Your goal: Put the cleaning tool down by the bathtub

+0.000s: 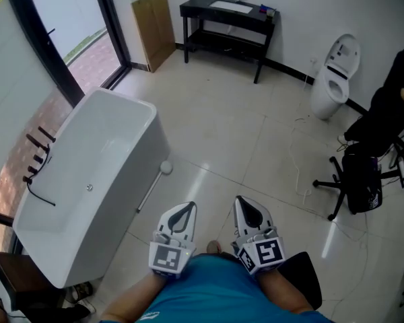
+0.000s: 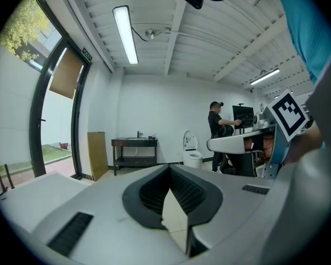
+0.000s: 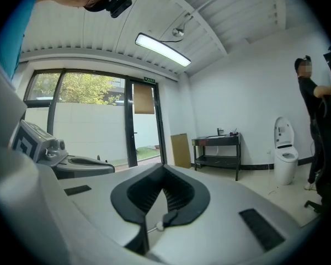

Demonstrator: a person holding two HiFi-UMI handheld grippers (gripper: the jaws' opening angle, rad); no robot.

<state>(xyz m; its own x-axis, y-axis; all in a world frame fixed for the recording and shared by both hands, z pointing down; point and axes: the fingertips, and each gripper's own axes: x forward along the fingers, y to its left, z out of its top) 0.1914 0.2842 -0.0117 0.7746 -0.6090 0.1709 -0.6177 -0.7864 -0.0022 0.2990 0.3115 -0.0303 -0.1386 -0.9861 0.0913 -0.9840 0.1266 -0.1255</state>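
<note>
The long-handled cleaning tool (image 1: 151, 189) is seen on the floor just beside the bathtub (image 1: 87, 180); it is judged light, rigid, best gripped mid-handle. Left gripper (image 1: 187, 208) and right gripper (image 1: 242, 204) jaws are clenched, empty

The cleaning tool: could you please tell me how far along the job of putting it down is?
Done: the cleaning tool rests on the floor beside the bathtub, free of both grippers. In hand: nothing; the left gripper and right gripper have their jaws together, empty. Left: seemingly nothing.
</note>
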